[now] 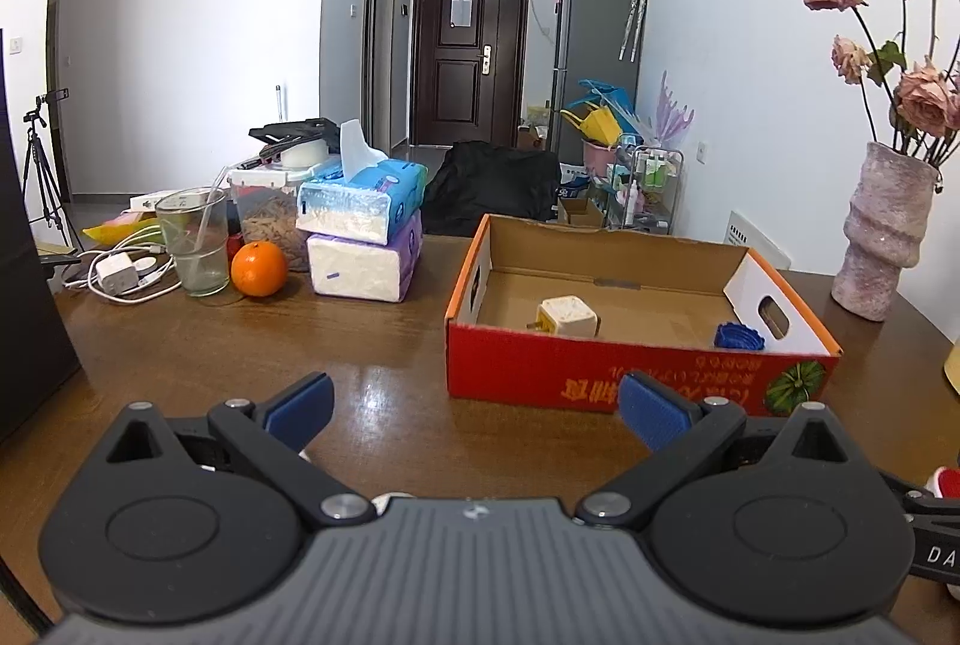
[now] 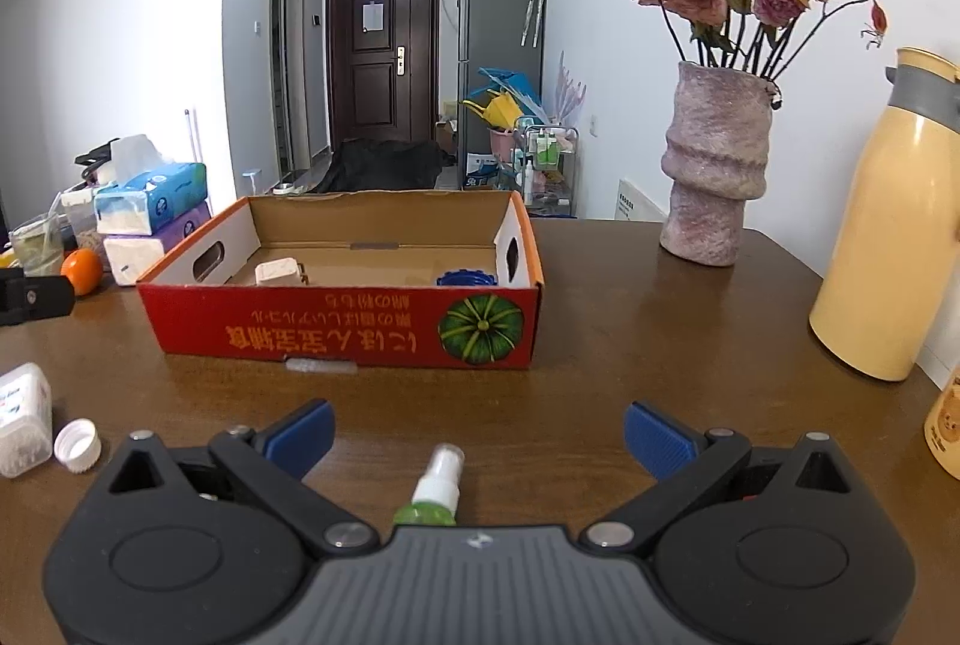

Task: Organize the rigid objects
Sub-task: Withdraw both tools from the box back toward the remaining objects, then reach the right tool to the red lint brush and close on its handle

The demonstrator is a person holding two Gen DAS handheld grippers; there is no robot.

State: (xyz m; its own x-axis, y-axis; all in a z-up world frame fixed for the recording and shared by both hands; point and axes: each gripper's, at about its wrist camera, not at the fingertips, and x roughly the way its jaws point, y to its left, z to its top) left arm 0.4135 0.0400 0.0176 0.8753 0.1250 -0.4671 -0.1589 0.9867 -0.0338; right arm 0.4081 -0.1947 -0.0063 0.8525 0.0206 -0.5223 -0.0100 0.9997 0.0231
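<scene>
A red cardboard box [image 1: 600, 375] [image 2: 336, 330] stands open on the brown table. Inside it lie a cream cube plug [image 1: 567, 316] [image 2: 279, 273] and a blue ridged cap [image 1: 739, 336] [image 2: 467, 279]. My left gripper [image 1: 477, 408] is open above bare table in front of the box, holding nothing. My right gripper [image 2: 480, 435] is open too. A small green spray bottle [image 2: 435, 489] with a white nozzle lies between its fingers, close to the gripper body and untouched. A white cotton-swab tub [image 2: 21, 423] and a white bottle cap [image 2: 77, 444] sit to its left.
Tissue packs [image 1: 360, 237], an orange [image 1: 259, 268], a glass [image 1: 195, 243] and chargers crowd the table's far left. A pink vase [image 2: 714, 165] of dried roses stands beyond the box at the right, with a yellow thermos [image 2: 888, 225] at the table's right edge.
</scene>
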